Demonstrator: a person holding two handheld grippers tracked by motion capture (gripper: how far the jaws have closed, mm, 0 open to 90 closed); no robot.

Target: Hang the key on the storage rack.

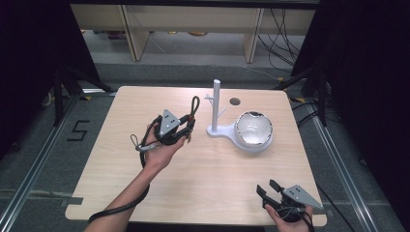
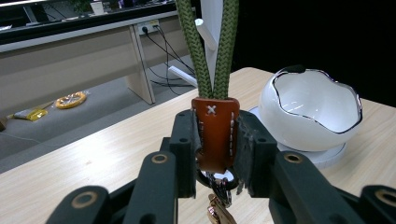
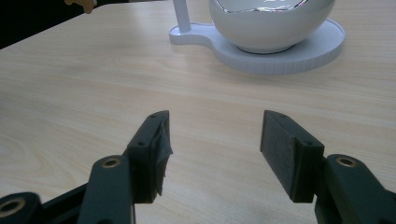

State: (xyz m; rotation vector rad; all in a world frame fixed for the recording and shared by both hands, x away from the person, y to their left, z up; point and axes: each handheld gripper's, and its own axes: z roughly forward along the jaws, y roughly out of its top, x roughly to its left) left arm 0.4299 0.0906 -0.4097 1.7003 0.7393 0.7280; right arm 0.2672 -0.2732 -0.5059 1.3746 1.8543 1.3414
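My left gripper (image 1: 189, 126) (image 2: 215, 149) is shut on the brown leather tab (image 2: 215, 133) of a keychain. Its green cord loop (image 1: 195, 107) (image 2: 210, 51) stands up from the jaws, and metal rings (image 2: 219, 193) hang below them. The gripper is held above the table, just left of the white stand's post (image 1: 216, 104) (image 2: 212, 28). The stand's base carries a white bowl (image 1: 254, 129) (image 2: 313, 109) (image 3: 271, 23). My right gripper (image 1: 268, 189) (image 3: 214, 154) stands open near the table's front right edge, with nothing between its jaws.
The light wooden table (image 1: 193, 174) has a small round hole (image 1: 235, 101) near its far edge. Beyond it are desk legs and cables on a grey floor. Black curtains stand at both sides.
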